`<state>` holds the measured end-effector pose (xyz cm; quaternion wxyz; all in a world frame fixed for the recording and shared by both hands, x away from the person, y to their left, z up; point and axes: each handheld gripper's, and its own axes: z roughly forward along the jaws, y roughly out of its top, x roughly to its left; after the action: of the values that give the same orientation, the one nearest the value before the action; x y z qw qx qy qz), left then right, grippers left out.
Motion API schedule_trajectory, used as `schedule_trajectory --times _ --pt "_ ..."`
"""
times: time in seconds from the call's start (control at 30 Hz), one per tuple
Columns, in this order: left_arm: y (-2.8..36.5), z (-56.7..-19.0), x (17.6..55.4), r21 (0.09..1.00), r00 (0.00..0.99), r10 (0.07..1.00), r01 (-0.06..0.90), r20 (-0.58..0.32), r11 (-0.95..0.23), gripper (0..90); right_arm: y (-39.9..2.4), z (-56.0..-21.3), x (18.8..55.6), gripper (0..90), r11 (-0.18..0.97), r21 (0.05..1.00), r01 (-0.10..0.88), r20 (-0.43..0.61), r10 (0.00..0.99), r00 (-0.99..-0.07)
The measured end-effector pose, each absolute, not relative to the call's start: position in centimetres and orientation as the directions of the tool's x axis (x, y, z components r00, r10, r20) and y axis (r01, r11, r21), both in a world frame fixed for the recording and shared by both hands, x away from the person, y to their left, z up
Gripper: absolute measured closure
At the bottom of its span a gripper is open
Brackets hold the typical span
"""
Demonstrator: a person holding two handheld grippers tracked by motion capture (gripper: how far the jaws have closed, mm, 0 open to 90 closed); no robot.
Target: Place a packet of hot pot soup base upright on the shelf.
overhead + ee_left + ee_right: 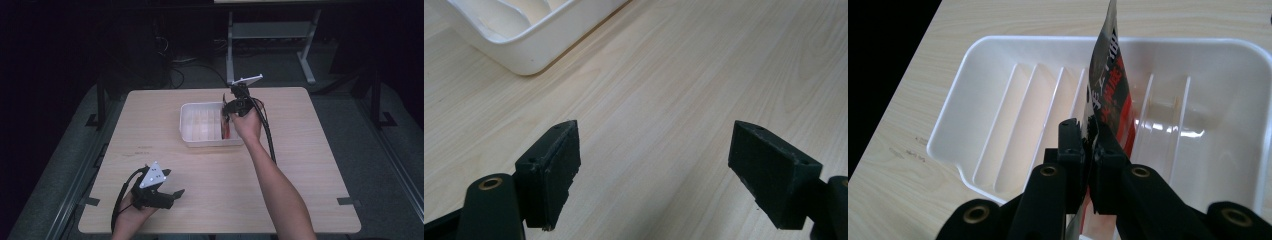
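Right hand-held gripper (1088, 150) pinches a printed packet (1108, 85) over the ribbed tray (998, 60); left (654, 165) spread.

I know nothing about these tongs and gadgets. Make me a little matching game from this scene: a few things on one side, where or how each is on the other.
Things:
1. left tongs
2. right tongs
3. packet
4. white tray

States:
A. red and black, held upright over the tray
B. open over bare wood
C. ribbed inside, at the middle of the table
D. shut on a thin packet

Pairs: 1-B, 2-D, 3-A, 4-C
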<state>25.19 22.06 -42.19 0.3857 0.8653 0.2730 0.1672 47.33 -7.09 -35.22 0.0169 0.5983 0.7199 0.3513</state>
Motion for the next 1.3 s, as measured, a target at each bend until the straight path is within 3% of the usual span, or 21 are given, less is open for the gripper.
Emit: schedule_trajectory --times 0.2,0.73,0.97,1.3 --pt "22.0 -42.2 25.2 0.759 0.796 0.6 0.342 0.079 -0.554 20.3 -7.2 -35.4 47.4 85.1 0.047 0.516 0.855 0.394 0.874 -0.286" --pt "22.1 -42.2 25.3 0.757 0.795 0.6 0.339 0.087 -0.559 20.3 -7.8 -34.8 46.9 68.9 0.085 0.534 0.841 0.383 0.863 -0.33" --pt "22.1 -42.2 25.4 0.757 0.795 0.601 0.341 0.084 -0.558 20.3 -8.5 -34.3 46.5 57.9 0.111 0.55 0.828 0.403 0.833 -0.379" --pt "22.2 -42.2 25.4 0.757 0.794 0.602 0.338 0.089 -0.559 20.3 -9.6 -33.2 45.9 52.6 0.107 0.57 0.814 0.428 0.807 -0.407"
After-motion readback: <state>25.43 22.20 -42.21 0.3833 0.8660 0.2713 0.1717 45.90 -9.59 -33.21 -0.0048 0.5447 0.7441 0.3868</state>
